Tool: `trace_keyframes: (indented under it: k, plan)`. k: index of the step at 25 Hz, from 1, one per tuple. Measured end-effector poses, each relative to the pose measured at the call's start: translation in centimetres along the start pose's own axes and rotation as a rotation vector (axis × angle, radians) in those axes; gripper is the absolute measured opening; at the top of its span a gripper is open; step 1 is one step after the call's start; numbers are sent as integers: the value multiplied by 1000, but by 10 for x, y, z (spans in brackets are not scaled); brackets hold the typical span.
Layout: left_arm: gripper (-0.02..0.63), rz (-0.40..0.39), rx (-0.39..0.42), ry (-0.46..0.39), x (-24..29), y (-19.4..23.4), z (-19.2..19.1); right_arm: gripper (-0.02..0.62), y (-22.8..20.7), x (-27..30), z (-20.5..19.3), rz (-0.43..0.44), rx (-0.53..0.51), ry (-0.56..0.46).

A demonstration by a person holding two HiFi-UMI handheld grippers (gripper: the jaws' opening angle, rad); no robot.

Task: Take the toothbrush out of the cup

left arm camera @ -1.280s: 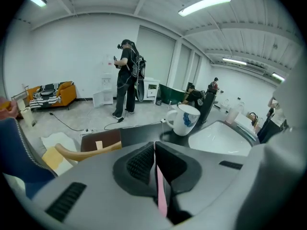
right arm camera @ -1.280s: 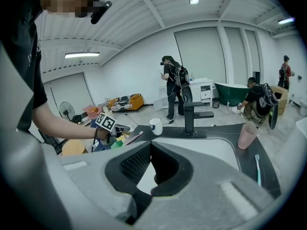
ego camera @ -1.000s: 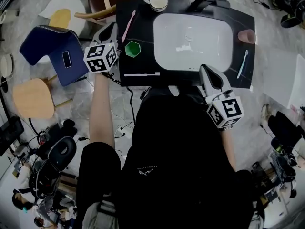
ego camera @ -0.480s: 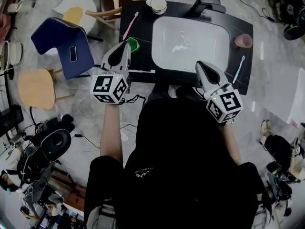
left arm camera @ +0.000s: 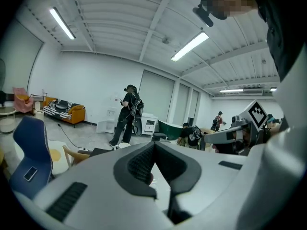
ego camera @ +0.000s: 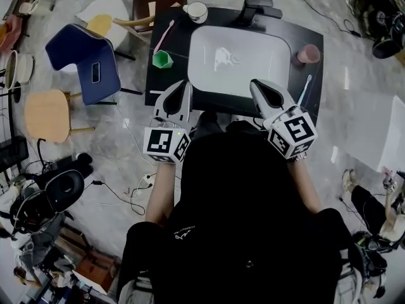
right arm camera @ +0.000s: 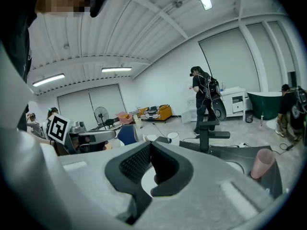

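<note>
Three toothbrushes lie flat on the black table (ego camera: 171,75): a pink toothbrush (ego camera: 163,37) at the left, a light blue toothbrush (ego camera: 304,90) at the right, and a thin white one (ego camera: 157,92) near the front left edge. A pink cup (ego camera: 308,54) stands at the right of the white sink basin (ego camera: 237,59), also seen as the pink cup (right arm camera: 263,163). A green cup (ego camera: 162,59) and a white mug (ego camera: 197,11) stand at the left. No brush shows in any cup. My left gripper (ego camera: 183,85) and right gripper (ego camera: 256,85) hover at the table's near edge, both shut and empty.
A blue chair (ego camera: 82,56), a round wooden stool (ego camera: 44,116) and a brown chair (ego camera: 158,2) stand left of the table. A black faucet (ego camera: 259,8) rises behind the basin. Cables lie on the floor. A person (left arm camera: 128,114) stands farther off in the room.
Both grippers have drawn back toward my body. The left one has gone from beside the green cup to the table's near edge. Both stay shut.
</note>
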State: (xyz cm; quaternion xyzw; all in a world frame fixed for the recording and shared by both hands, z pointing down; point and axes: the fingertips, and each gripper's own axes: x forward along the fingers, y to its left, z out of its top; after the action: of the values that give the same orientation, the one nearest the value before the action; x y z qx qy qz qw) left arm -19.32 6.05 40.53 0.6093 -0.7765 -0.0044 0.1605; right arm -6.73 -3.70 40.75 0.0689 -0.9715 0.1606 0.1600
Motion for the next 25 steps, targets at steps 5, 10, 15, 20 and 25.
trace_keyframes:
  k: [5, 10, 15, 20, 25]
  plan:
    - [6, 37, -21, -21, -13, -37, -16, 5, 0, -22, -6, 35, -35, 4]
    - [6, 30, -30, -33, -19, -68, -24, 5, -7, -49, -10, 32, -38, -11]
    - [6, 15, 2, -80, -21, -87, -1, 5, -14, -75, 1, 9, -47, -61]
    - [6, 13, 17, -154, -23, -100, 42, 5, -19, -96, 34, -3, -87, -143]
    - [6, 14, 34, -214, -28, -115, 83, 5, -20, -120, 83, 23, -88, -240]
